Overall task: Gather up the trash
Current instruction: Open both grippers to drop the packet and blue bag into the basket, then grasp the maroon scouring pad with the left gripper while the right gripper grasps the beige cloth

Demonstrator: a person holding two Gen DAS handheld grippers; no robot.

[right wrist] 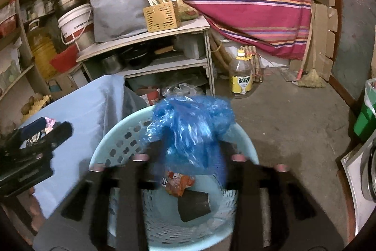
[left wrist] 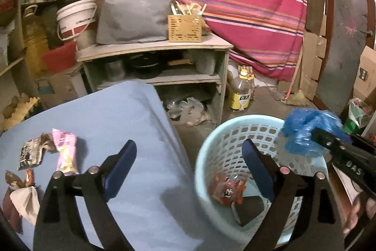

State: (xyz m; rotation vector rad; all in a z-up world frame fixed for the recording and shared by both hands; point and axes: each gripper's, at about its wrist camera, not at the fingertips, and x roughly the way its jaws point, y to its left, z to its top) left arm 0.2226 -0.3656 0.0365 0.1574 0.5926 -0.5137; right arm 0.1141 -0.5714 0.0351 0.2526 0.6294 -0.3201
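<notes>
Our right claw (right wrist: 188, 152) is over the pale blue basket (left wrist: 206, 157), pinching a crumpled blue plastic bag (right wrist: 188, 124) that looks feather-light, floppy and slick, so we want a bunched fold, not a loose edge. Our left claw (left wrist: 189, 157) hangs wide apart, gripping nothing. On the blue-covered counter (left wrist: 131, 124) wait a pink wrapper (left wrist: 64, 152) and a dark wrapper (left wrist: 30, 154), thin and crinkly; we'd pinch them mid-body.
</notes>
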